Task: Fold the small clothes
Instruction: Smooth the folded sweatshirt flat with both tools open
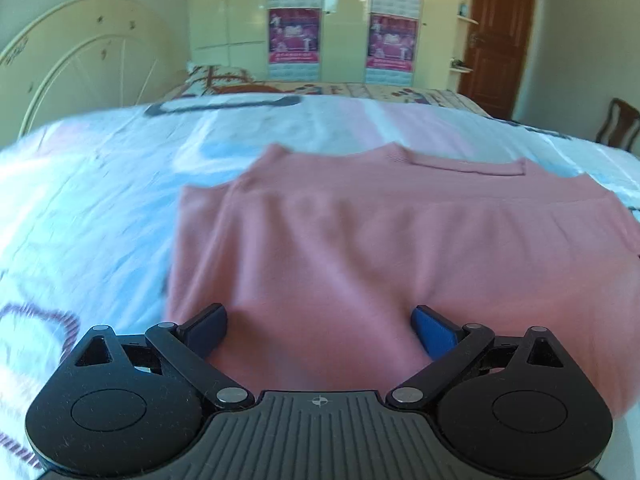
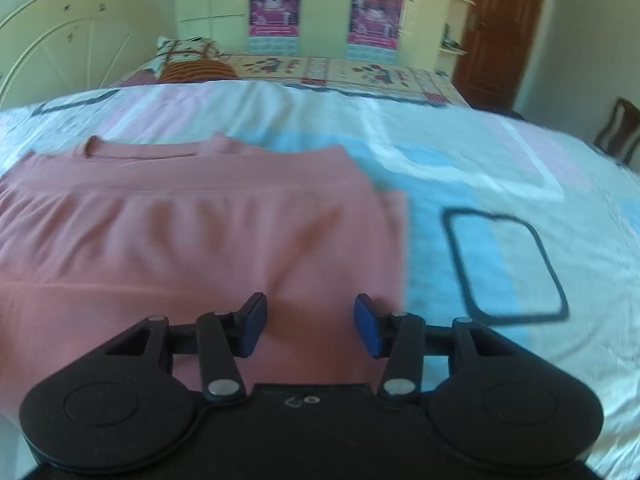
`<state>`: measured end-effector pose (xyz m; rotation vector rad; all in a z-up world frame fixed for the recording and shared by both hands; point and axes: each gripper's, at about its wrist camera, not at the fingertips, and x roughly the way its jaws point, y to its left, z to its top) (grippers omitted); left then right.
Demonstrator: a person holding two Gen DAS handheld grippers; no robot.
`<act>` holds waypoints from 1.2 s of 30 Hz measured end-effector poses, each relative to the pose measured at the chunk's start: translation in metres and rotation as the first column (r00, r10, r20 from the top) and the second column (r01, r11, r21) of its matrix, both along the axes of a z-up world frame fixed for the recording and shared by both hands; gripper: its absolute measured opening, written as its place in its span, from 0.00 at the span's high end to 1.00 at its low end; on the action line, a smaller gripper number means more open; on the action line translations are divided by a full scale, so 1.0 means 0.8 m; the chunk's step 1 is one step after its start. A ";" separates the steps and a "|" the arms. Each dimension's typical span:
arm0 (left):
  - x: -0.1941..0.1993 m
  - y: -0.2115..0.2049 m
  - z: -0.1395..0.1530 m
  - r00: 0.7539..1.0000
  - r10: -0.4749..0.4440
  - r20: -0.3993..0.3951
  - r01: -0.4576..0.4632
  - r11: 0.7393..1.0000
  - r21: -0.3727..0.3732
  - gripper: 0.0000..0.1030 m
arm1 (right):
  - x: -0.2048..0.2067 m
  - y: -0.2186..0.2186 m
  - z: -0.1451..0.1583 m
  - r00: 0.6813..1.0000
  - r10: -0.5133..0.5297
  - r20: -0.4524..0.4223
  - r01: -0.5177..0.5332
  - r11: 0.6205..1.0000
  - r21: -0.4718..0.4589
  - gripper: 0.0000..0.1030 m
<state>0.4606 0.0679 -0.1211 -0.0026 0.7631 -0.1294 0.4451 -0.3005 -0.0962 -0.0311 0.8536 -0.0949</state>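
Note:
A pink knit top (image 1: pixel 380 240) lies flat on the bed, folded over on itself, its neckline at the far edge. My left gripper (image 1: pixel 320 332) hangs over the near left part of the top, blue pads wide apart, nothing pinched between them. In the right wrist view the same pink top (image 2: pixel 192 232) fills the left half. My right gripper (image 2: pixel 310 326) is over its near right corner, jaws apart, with the cloth lying beneath the pads and not pressed by them.
The bed sheet (image 2: pixel 500 200) is white with pink and blue patches and dark outlined shapes. A cream headboard (image 1: pixel 80 64) stands at the left, pillows (image 2: pixel 192 60) at the far end. Wardrobe doors with posters (image 1: pixel 296 36), a brown door (image 1: pixel 496 36) and a chair (image 2: pixel 616 128) lie beyond.

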 end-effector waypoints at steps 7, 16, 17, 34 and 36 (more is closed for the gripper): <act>-0.033 -0.045 0.029 0.996 -0.043 0.084 0.045 0.999 -0.017 0.05 | -0.032 0.044 0.032 0.990 0.061 0.126 -0.069 0.996 0.057 0.57; -0.047 -0.134 0.008 0.990 -0.131 -0.045 0.134 0.986 0.098 0.00 | -0.044 0.138 -0.005 0.978 0.210 0.013 -0.209 0.976 -0.054 0.59; -0.054 -0.130 0.013 0.991 -0.126 -0.040 0.129 0.988 0.091 0.00 | -0.049 0.138 -0.003 0.979 0.204 0.011 -0.203 0.977 -0.057 0.59; -0.108 -0.015 -0.003 1.000 -0.010 -0.024 0.012 0.998 0.064 0.00 | -0.102 0.055 -0.003 1.000 0.030 -0.003 -0.030 0.997 -0.073 0.62; -0.114 -0.007 -0.004 1.000 -0.015 -0.017 0.017 0.997 0.073 0.00 | -0.111 0.024 -0.006 1.000 0.001 -0.008 -0.001 1.000 -0.025 0.62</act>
